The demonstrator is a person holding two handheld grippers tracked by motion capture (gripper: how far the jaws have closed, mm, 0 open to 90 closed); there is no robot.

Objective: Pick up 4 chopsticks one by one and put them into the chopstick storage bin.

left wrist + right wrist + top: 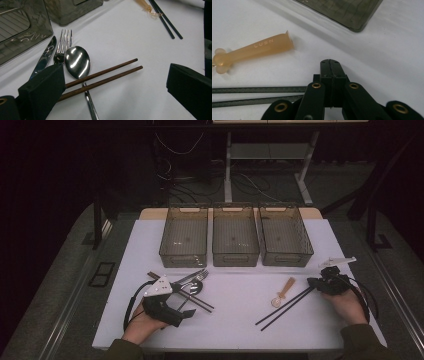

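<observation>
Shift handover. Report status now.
Left gripper open over brown chopsticks. Right gripper shut, empty, beside black chopsticks. Spoon under brown pair.

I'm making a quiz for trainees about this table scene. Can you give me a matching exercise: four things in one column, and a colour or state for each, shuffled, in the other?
Things:
1. spoon
2. brown chopsticks
3. right hand-held gripper
4. left hand-held gripper

Descriptions:
A. jaws shut together
B. jaws wide apart
C. shiny metal bowl, lying beside the fork
D. wooden pair lying across the spoon's handle

Right pairs: 1-C, 2-D, 3-A, 4-B
</observation>
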